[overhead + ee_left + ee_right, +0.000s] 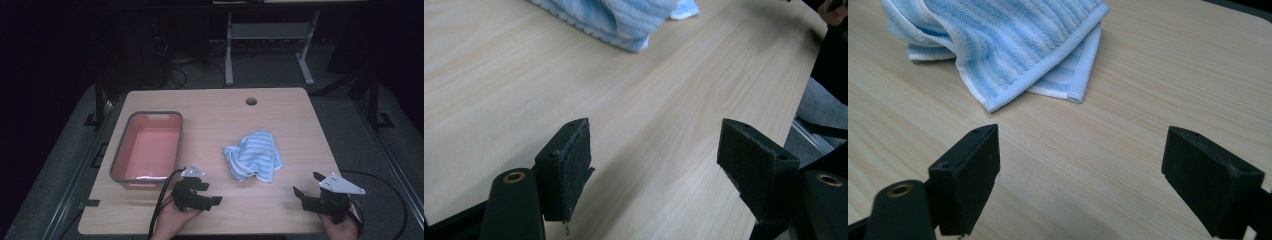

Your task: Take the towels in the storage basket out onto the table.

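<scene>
Since the crumpled towel (253, 162) lies ahead between them, left tool (212, 192) and right tool (306, 184) wait spread, holding nothing.

The surface (280, 115) is pale wood-grain with rounded corners and 1 round cable hole (251, 101) near its far edge. Grey carpet floor (60, 165) surrounds it, dim beyond the lit top. Past the far edge stands a white metal desk frame (265, 37) on 2 legs, with dark cables (175, 70) trailing over the floor. The room behind is nearly black.
</scene>
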`<state>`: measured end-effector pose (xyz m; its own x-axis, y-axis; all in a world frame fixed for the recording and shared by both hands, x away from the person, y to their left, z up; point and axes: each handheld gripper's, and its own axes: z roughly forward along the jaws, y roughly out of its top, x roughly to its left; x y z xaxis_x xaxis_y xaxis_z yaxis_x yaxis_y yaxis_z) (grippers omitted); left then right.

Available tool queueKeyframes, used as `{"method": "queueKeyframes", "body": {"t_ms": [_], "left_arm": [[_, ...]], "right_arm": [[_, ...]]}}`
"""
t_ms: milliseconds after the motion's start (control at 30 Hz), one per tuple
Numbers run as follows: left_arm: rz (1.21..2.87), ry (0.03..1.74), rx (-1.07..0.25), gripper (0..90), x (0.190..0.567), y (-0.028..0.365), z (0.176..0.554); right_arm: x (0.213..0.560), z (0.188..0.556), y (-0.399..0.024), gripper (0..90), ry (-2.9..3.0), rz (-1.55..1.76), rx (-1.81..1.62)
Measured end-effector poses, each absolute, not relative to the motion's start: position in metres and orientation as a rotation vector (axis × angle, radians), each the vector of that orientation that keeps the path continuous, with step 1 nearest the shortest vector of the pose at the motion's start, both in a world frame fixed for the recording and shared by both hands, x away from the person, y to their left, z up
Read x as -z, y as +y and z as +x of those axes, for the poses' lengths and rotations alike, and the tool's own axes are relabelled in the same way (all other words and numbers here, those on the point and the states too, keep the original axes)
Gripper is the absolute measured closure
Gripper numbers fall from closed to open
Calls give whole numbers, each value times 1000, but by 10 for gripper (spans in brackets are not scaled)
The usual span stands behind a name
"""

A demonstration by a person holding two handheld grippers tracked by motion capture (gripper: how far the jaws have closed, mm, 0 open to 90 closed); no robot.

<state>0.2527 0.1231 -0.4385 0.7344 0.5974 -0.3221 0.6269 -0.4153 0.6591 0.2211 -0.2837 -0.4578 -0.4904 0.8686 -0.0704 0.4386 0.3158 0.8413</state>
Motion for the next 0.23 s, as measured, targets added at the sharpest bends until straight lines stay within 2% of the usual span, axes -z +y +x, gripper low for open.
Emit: {"method": "queueKeyframes", "body": {"t_ms": [233], "left_arm": [[2123,890,43,276,444,119,246]], "right_arm": [[458,215,-283,151,2067,1132,-1109]]}}
